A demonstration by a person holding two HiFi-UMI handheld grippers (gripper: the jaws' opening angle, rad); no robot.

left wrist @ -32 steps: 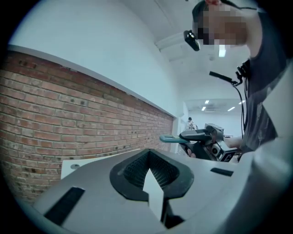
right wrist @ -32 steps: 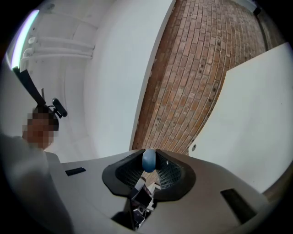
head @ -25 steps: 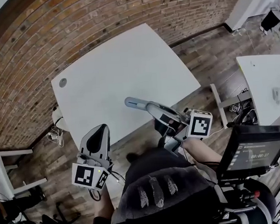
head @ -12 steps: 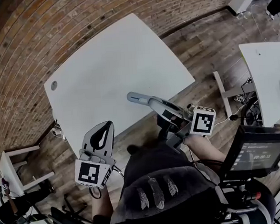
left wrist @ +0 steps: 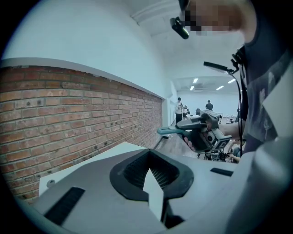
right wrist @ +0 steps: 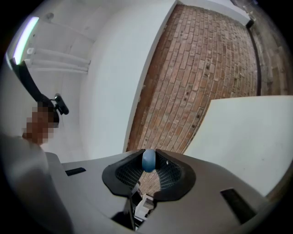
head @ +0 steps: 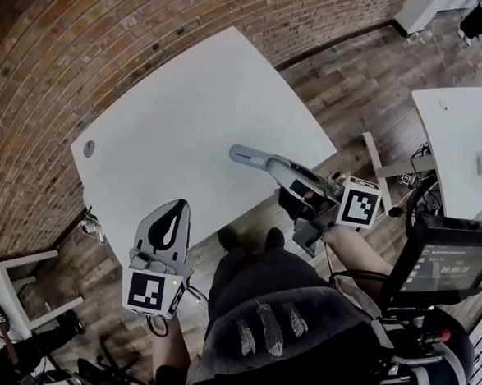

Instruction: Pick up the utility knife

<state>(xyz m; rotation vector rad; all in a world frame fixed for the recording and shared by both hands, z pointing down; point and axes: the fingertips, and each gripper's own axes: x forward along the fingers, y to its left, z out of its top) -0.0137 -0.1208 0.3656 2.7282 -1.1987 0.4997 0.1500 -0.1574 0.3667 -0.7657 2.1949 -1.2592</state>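
Stands at the near edge of the white table (head: 178, 110), with a brick wall (head: 90, 42) along the table's far side. Holds the left gripper (head: 175, 213) at the table's near edge toward its left corner, jaws pressed together on nothing, marker cube (head: 152, 291) hanging back off the table over the wood floor (head: 357, 89). Farther right, clamps the utility knife (head: 245, 155) in the right gripper (head: 274, 165), at the table's near edge toward its right corner. Holds the knife in the air above the tabletop, its long blue-grey end reaching past the jaws over the white surface. Shows, in the right gripper view, as a rounded blue end seated between the two jaws. Beyond the table's right side, a second white table (head: 459, 139).
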